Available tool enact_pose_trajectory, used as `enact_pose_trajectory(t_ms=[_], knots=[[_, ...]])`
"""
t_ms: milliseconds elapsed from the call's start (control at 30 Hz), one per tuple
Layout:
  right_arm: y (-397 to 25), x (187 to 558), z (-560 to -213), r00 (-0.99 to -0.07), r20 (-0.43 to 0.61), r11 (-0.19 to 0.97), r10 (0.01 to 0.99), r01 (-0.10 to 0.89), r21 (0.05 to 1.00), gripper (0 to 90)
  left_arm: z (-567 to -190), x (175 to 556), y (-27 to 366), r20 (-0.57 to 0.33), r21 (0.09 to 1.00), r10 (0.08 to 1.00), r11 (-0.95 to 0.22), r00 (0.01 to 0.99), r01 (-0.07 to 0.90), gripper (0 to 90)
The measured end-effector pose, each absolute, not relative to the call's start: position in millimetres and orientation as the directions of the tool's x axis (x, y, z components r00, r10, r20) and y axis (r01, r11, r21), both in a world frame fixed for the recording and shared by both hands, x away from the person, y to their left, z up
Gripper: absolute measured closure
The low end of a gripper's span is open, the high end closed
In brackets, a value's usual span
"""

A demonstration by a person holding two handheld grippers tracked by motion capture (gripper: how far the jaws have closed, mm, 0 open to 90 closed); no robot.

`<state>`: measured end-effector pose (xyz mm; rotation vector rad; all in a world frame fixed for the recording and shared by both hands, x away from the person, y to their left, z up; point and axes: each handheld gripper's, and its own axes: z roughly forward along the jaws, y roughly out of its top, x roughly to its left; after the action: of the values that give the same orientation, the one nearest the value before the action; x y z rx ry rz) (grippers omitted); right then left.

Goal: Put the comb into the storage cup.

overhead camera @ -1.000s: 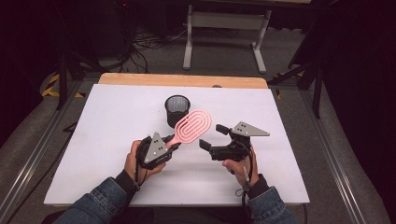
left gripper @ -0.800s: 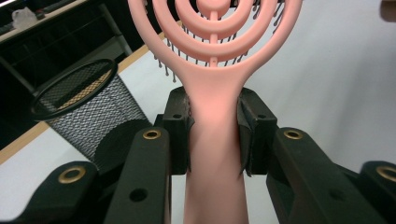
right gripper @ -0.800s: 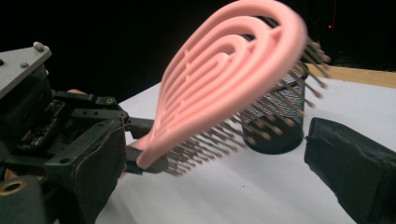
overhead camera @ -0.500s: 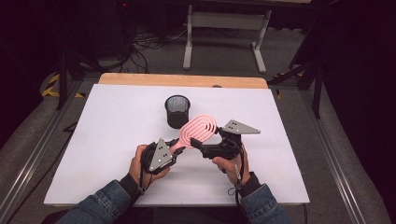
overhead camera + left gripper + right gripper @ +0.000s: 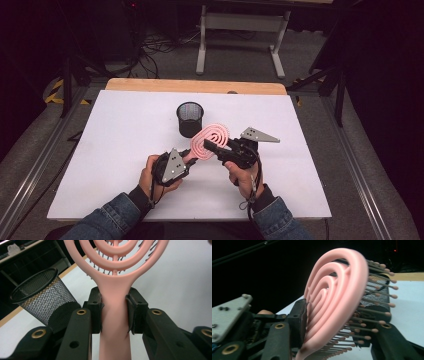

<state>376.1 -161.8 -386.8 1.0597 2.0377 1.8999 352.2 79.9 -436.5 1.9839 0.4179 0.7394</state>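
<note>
Two denim sleeves [image 5: 117,215] enter from the near edge of the white table [image 5: 115,145], forearms angled inward so the hands meet near the table's middle. The left hand [image 5: 150,175] wraps the left gripper [image 5: 113,311] from below, its grey plate [image 5: 171,165] tilted up and toward the centre. In the left gripper view its jaws are clamped on the handle of the pink hairbrush [image 5: 115,290], one pad on each side of the neck just below the head. The right hand [image 5: 245,180] holds the right gripper [image 5: 337,332] pointing left toward the other gripper, its grey plate [image 5: 259,135] lying roughly level. In the right gripper view its jaws stand apart with the brush head between them: the left jaw lies against the ringed back of the head, the right jaw sits on the bristle side, and whether that jaw presses the bristle tips cannot be told. The hairbrush [image 5: 210,140] is held clear of the table between the two grippers, head raised and slanting away from the person. Just beyond the brush head stands a black mesh cup [image 5: 190,118], upright on the table. The table's far edge shows a wooden strip [image 5: 195,86], and a grey metal frame [image 5: 240,35] stands on the floor beyond.
</note>
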Motion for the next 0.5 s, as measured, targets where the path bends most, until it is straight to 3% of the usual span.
enact_pose_trajectory(t_ms=[233, 500], knots=[[-150.8, 366.8, -384.7, -0.776, 0.293, -0.032, 0.558, 0.332, 0.943, 62.1, -438.1, 355.1, 79.6, 0.320, 0.867, 0.565, -0.498, 0.760, 0.005, 70.0], [-149.7, 360.0, -384.1, -0.789, 0.256, -0.023, 0.559, 0.293, 0.956, 62.6, -437.7, 355.9, 79.3, 0.319, 0.865, 0.544, -0.501, 0.777, -0.005, 69.7]])
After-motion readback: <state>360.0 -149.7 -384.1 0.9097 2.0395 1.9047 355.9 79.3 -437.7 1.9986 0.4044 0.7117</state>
